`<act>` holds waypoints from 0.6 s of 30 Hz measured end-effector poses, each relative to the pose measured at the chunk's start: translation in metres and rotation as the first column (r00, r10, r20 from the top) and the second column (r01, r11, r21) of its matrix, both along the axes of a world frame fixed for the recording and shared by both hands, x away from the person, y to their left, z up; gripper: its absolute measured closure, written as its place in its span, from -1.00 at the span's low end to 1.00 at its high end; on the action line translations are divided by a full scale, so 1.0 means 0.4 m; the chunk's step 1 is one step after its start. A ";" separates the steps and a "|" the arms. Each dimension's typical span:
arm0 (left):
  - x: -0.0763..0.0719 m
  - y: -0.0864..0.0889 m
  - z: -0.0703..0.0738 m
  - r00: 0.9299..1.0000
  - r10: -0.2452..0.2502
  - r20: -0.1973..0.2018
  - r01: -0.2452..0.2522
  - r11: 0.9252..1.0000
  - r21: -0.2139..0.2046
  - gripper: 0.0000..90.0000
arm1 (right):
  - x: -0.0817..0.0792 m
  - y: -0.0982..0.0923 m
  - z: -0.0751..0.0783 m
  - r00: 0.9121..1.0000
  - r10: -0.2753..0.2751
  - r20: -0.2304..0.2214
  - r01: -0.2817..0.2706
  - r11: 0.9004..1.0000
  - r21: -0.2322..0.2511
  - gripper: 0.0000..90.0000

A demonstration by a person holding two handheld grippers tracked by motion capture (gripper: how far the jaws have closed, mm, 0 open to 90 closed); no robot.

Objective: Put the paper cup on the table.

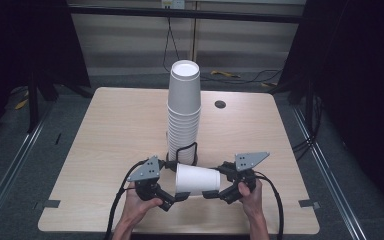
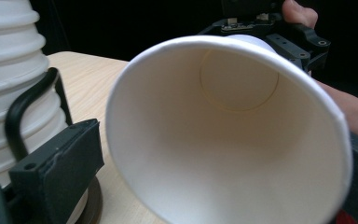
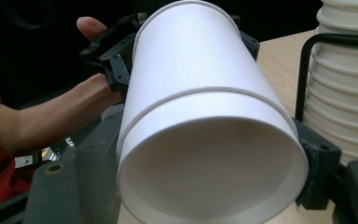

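A single white paper cup [image 1: 197, 180] lies on its side in the air near the table's front edge, mouth towards the left. My right gripper [image 1: 218, 181] is shut on its base end; in the right gripper view the fingers [image 3: 319, 172] press on both sides of the cup [image 3: 200, 84]. My left gripper [image 1: 175, 180] stands open around the rim. In the left gripper view one finger [image 2: 58, 170] sits just beside the cup's mouth [image 2: 223, 140], and the other is hidden behind it. A tall stack of white cups [image 1: 184, 110] stands mid-table in a black wire holder [image 1: 187, 150].
The light wooden table [image 1: 120, 130] has a round dark hole [image 1: 220, 104] right of the stack. Grey tape marks [image 1: 50, 204] sit at its front corners. Cables lie on the floor behind, and dark frame posts stand at both sides.
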State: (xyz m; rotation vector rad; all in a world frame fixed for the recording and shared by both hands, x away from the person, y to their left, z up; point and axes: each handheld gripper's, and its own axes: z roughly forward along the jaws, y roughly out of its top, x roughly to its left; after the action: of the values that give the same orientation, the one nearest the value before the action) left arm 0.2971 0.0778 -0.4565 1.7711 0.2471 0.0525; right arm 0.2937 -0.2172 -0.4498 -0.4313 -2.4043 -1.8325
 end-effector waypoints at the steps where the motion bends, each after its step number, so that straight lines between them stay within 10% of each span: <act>1: 0.000 -0.003 0.001 1.000 -0.003 0.002 0.003 1.000 0.005 -1.00 | 0.000 0.002 0.001 1.000 0.002 0.000 -0.002 1.000 -0.002 -0.44; 18: 0.001 -0.018 0.011 0.999 -0.044 0.012 0.044 0.999 -0.021 -0.88 | 0.002 0.006 0.002 1.000 0.030 0.006 -0.030 1.000 -0.005 -0.45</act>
State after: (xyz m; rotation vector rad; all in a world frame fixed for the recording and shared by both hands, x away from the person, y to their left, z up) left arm 0.2973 0.0708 -0.4521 1.7541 0.1999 0.0286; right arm 0.2944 -0.2150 -0.4491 -0.3886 -2.4068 -1.8185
